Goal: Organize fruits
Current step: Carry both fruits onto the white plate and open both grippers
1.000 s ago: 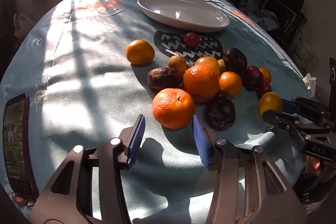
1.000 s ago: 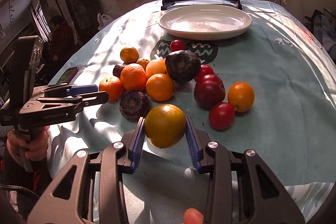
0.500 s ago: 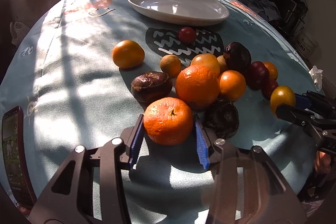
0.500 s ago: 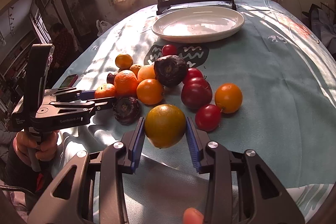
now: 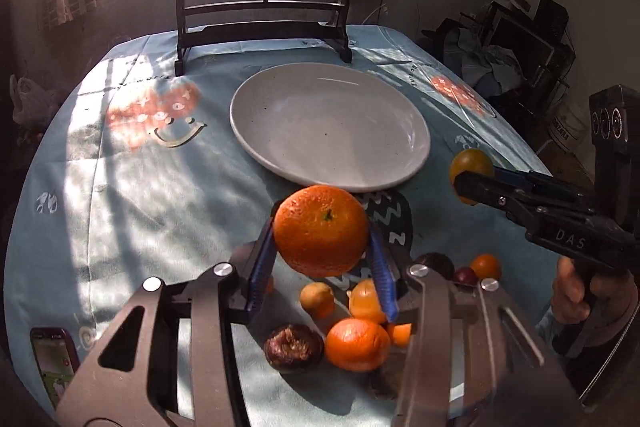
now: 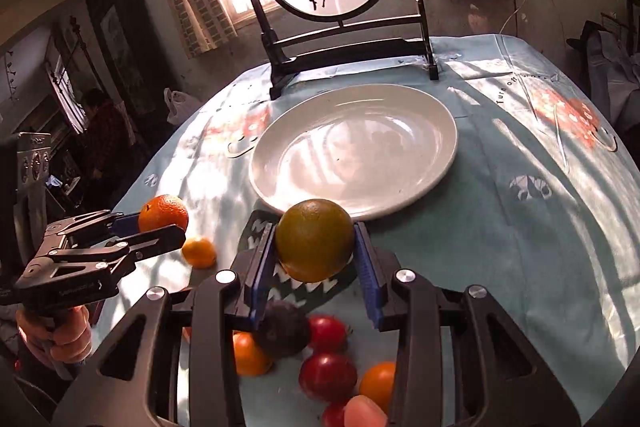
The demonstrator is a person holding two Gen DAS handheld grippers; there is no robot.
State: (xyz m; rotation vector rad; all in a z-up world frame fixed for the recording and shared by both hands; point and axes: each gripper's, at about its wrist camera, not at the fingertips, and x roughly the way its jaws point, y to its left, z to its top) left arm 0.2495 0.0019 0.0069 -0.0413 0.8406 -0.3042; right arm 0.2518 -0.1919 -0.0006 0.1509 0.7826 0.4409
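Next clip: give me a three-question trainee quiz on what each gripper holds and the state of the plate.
1. True or false: the white oval plate already holds fruit.
2. What does the left gripper hold? A) round bright orange mandarin B) dark red plum C) nothing
3. Fill in: the right gripper is shut on a greenish-yellow round ____.

Key: 1 false: it is bare. 2 A. 3 citrus fruit, lifted above the blue tablecloth.
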